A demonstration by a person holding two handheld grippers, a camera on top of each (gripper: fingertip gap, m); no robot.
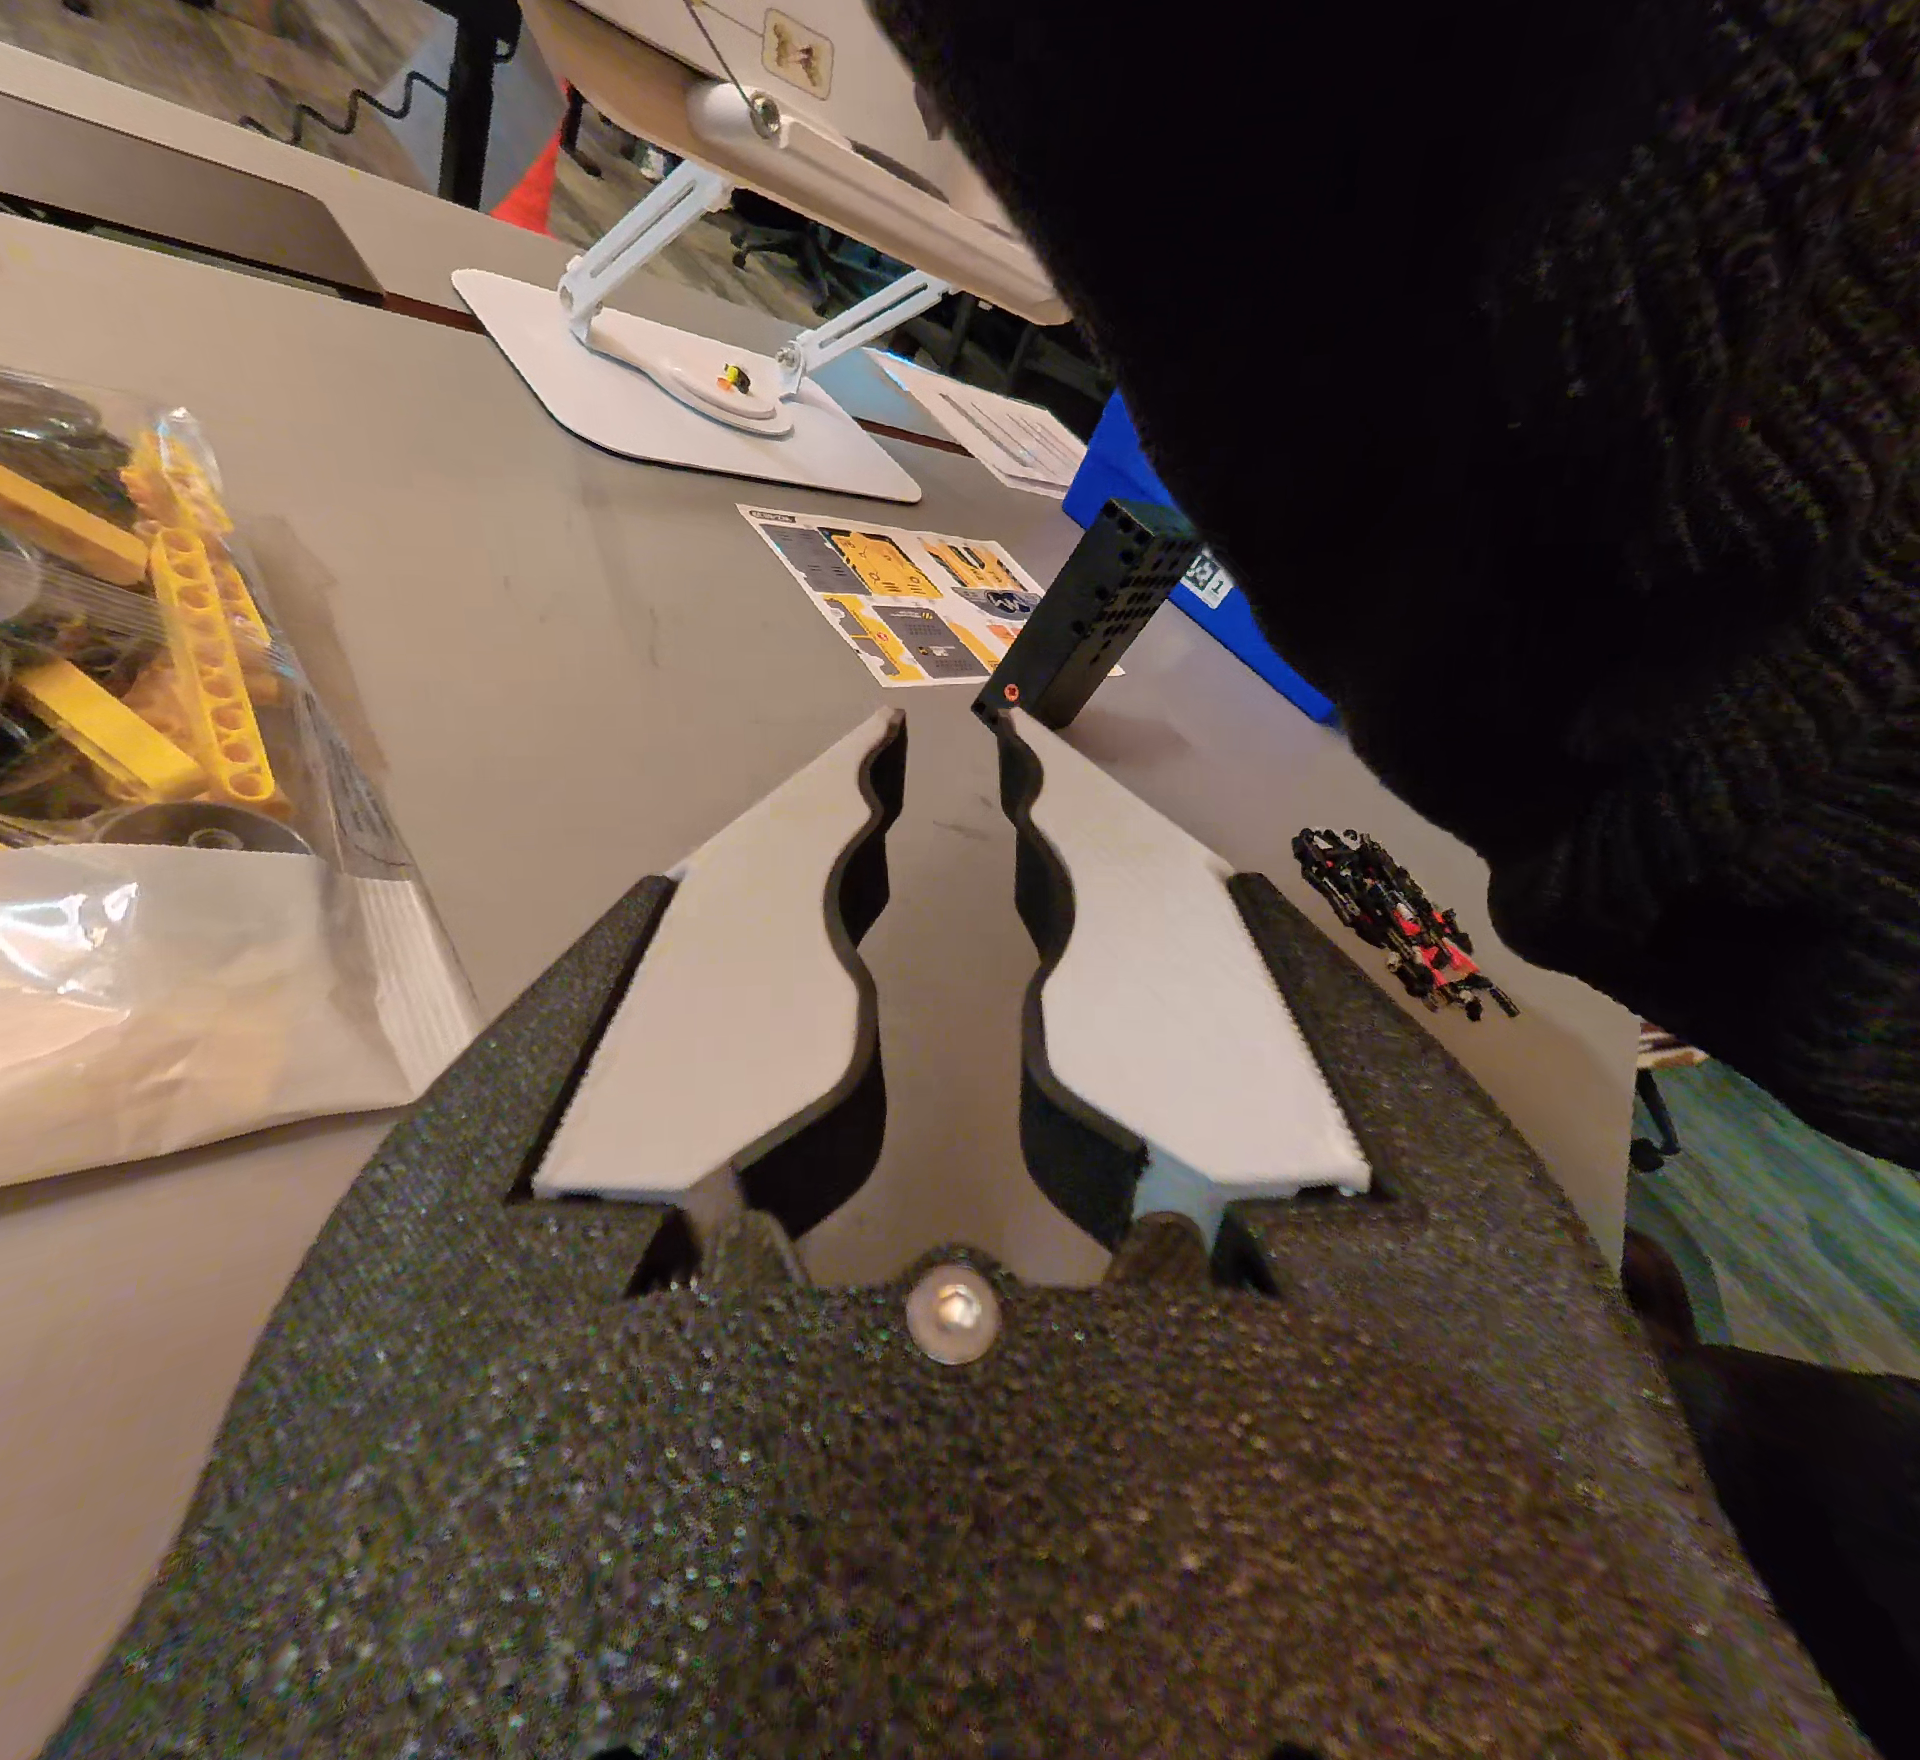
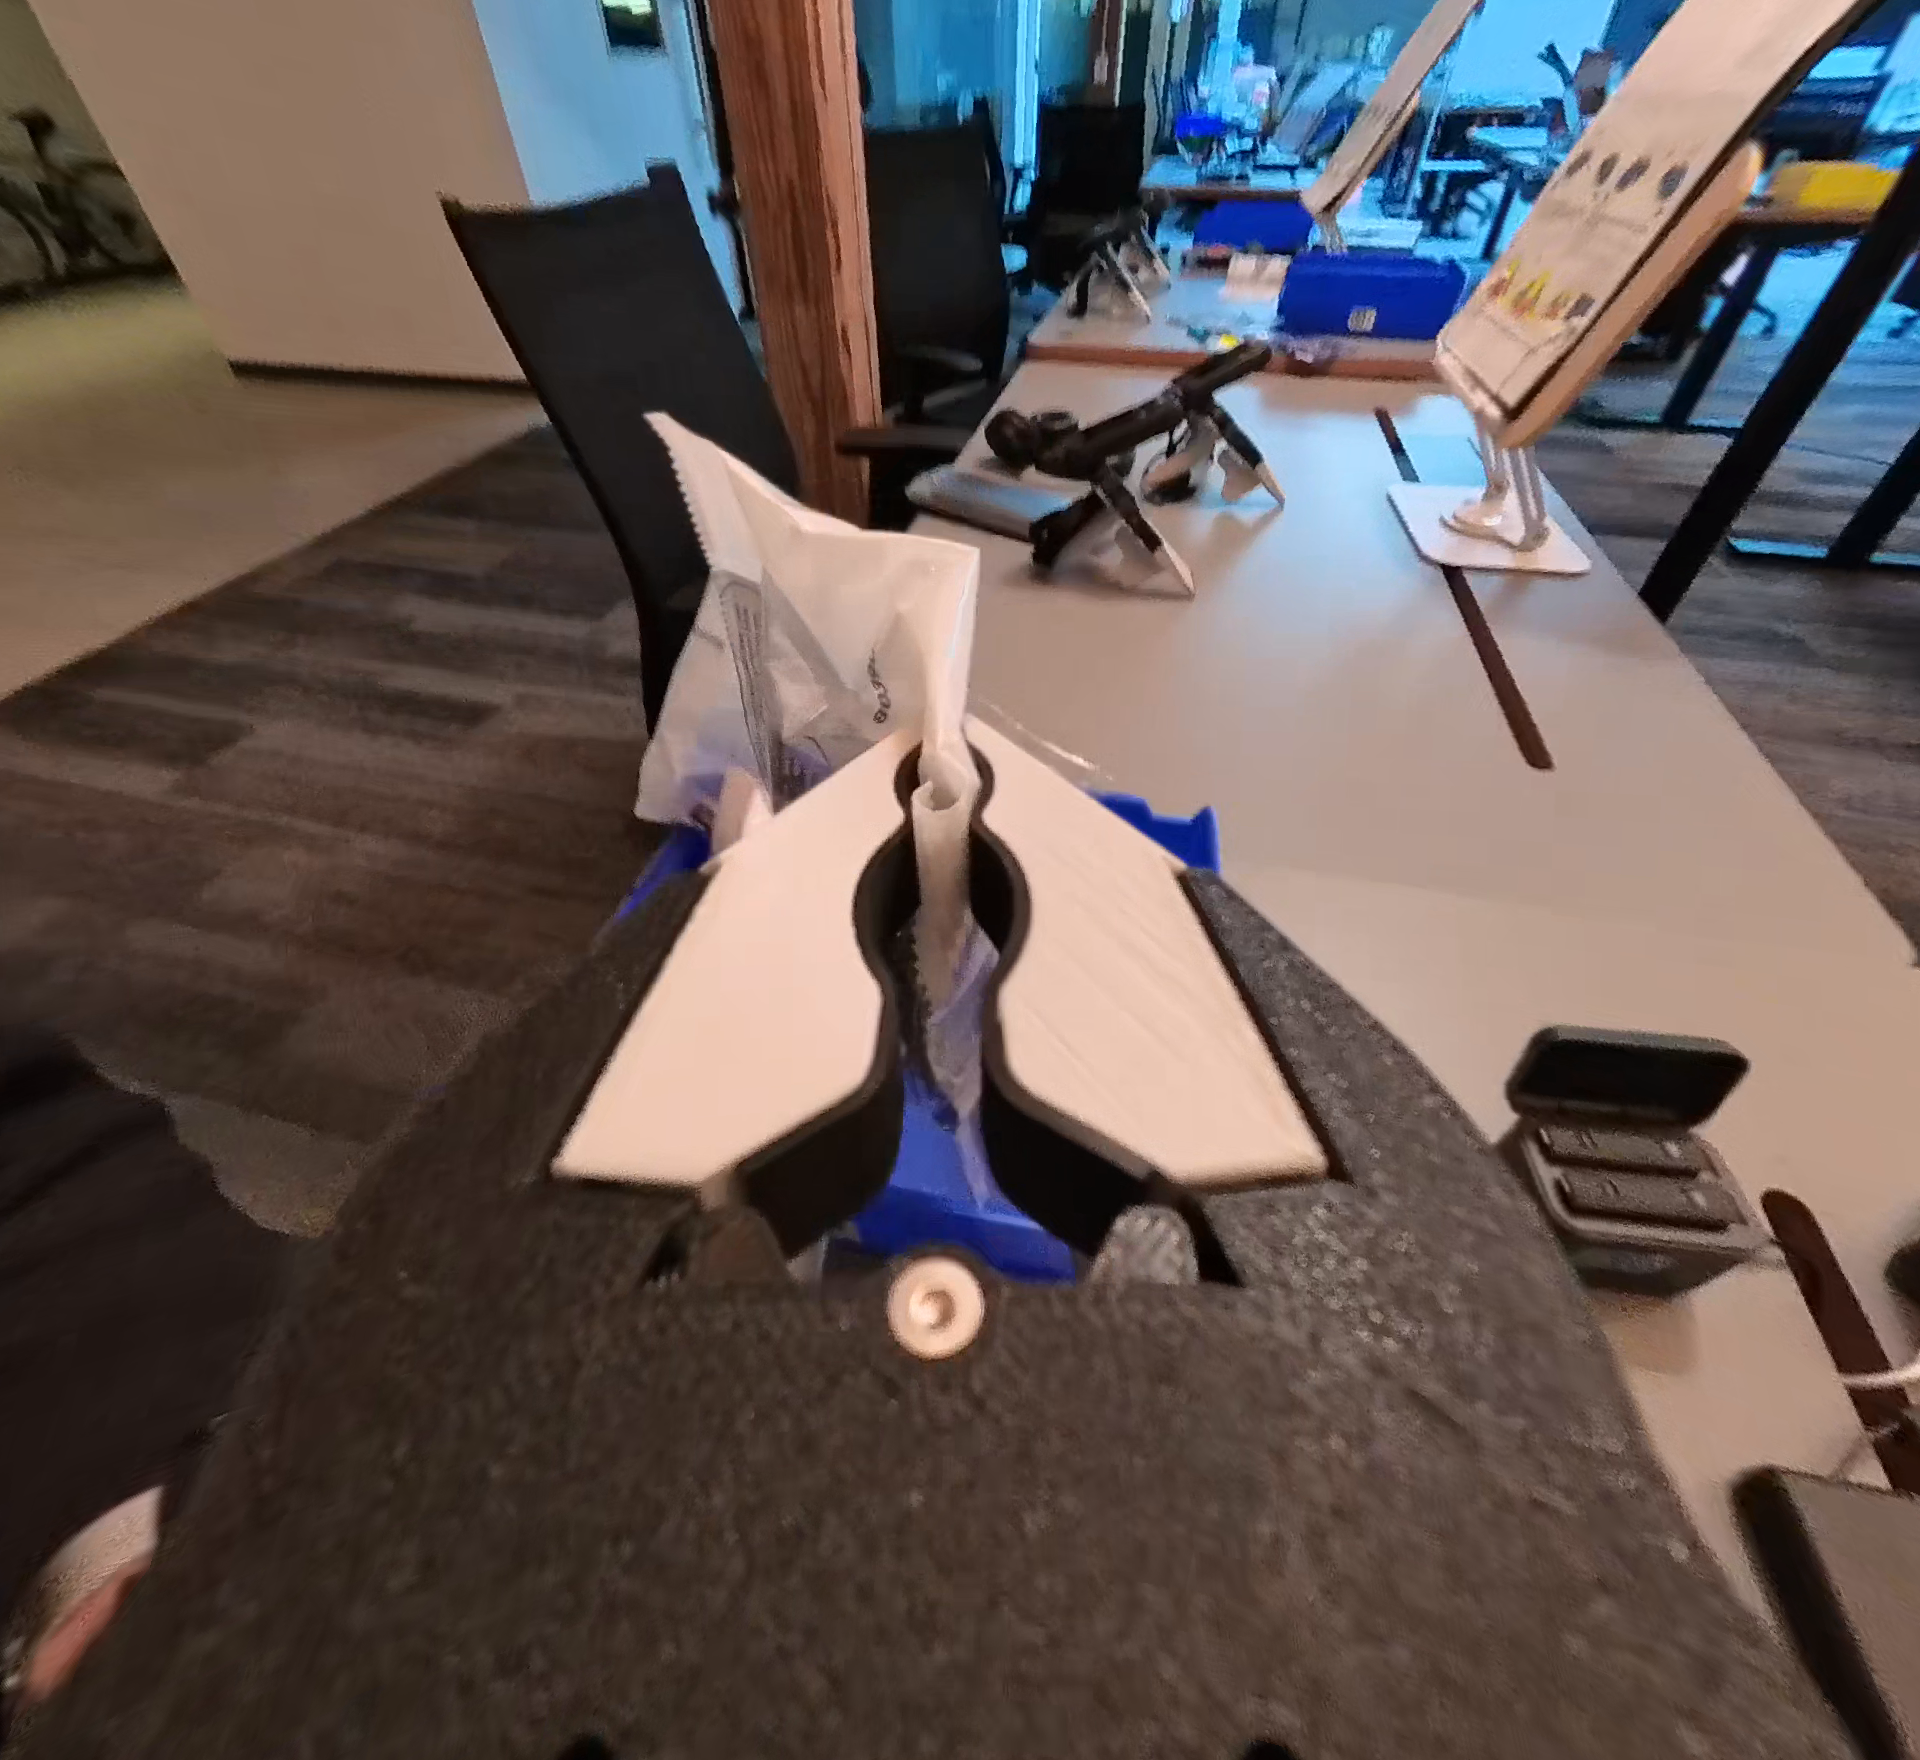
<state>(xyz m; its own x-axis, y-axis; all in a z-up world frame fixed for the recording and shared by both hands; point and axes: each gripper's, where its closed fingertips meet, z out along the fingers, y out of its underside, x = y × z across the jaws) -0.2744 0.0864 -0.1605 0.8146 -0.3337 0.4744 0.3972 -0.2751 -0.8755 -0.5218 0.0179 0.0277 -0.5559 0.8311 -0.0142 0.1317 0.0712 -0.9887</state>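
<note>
1. On the left of the grey table (image 1: 540, 588) lay a clear bag of yellow parts (image 1: 135, 671).
2. The left gripper (image 1: 951, 723) hovered over the table with its jaws apart and nothing between them.
3. Just past its tips stood a black block (image 1: 1091, 619) on a sticker sheet (image 1: 894, 588); a small black-and-red assembly (image 1: 1392, 921) lay to the right.
4. The right gripper (image 2: 940, 765) was clamped on a white plastic bag (image 2: 821, 609), held above a blue bin (image 2: 935, 1180).
</note>
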